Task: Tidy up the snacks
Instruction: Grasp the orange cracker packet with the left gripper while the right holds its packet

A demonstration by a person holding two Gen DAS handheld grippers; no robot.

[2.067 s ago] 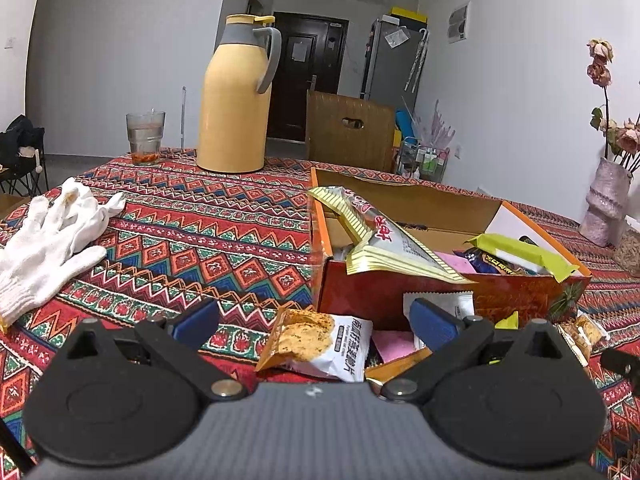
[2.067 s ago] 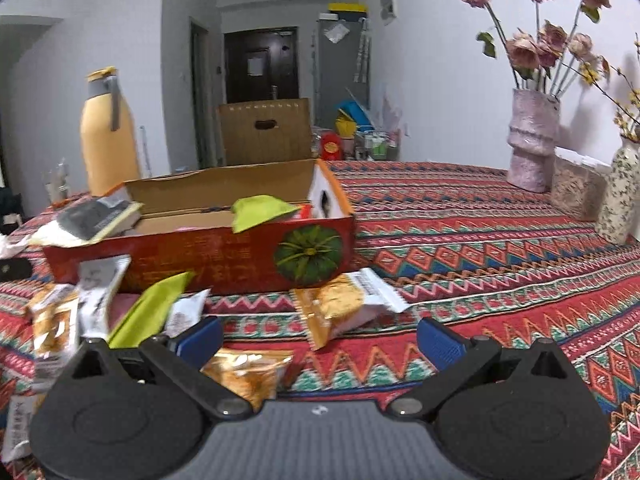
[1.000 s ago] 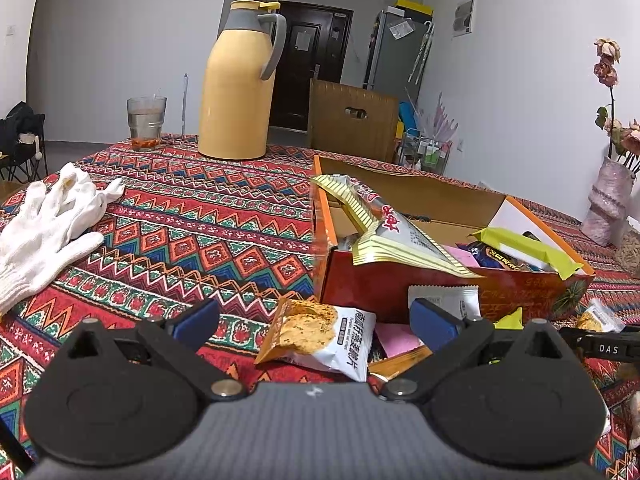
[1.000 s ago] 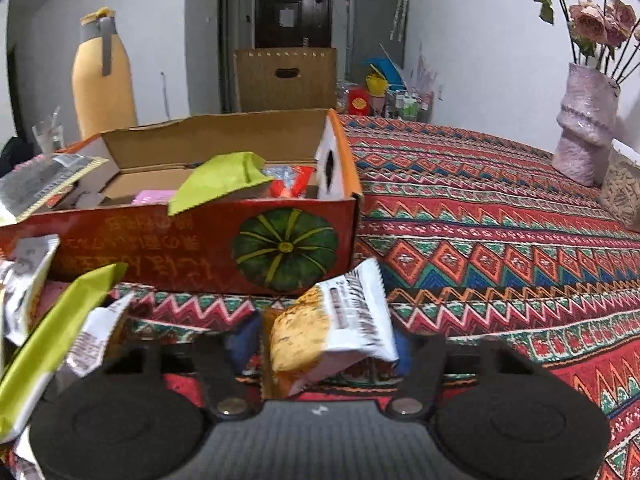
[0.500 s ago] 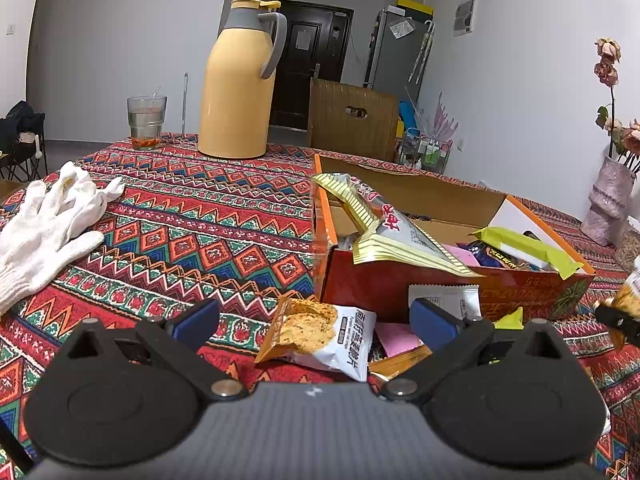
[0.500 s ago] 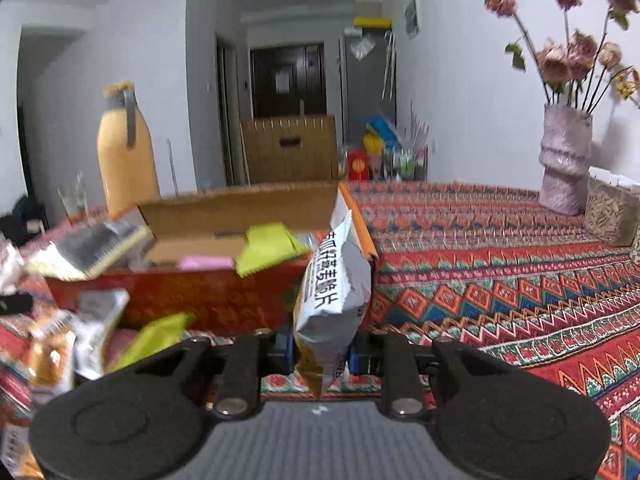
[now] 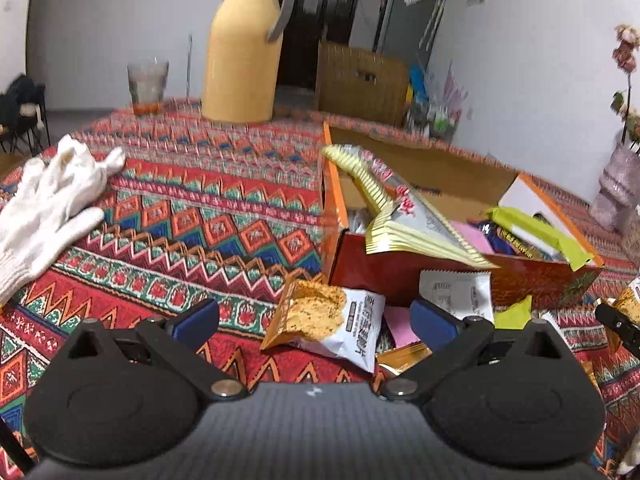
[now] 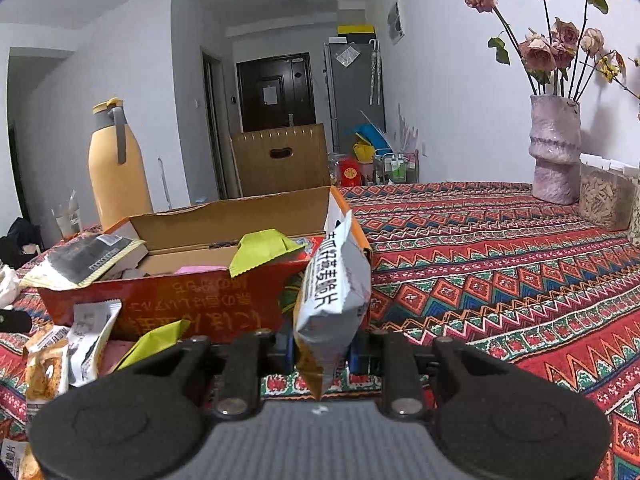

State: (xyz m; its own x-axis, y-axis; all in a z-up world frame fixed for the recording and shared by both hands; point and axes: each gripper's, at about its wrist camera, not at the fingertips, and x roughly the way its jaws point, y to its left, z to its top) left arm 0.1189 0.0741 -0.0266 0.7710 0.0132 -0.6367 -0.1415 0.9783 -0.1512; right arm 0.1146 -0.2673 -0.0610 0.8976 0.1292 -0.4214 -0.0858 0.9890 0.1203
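Note:
My right gripper (image 8: 322, 350) is shut on a white and orange snack packet (image 8: 332, 292) and holds it upright above the table, just in front of the red cardboard box's (image 8: 192, 304) right end. The box holds several snacks, among them a green packet (image 8: 264, 254). My left gripper (image 7: 314, 320) is open and empty, low over the cloth, with a cracker packet (image 7: 328, 322) lying between its fingers. The box (image 7: 400, 276) stands just beyond it, with a yellow striped packet (image 7: 404, 216) over its rim. Loose packets (image 8: 72, 344) lie in front of the box.
A yellow thermos (image 7: 244, 48) and a glass (image 7: 147, 86) stand at the table's far side. White gloves (image 7: 48, 208) lie at the left. A vase with dried roses (image 8: 554, 148) and a clear container (image 8: 604, 196) stand at the right.
My right gripper closed on the packet on the table, lifted it and turned it upright. My left gripper has stayed open and has shifted slightly.

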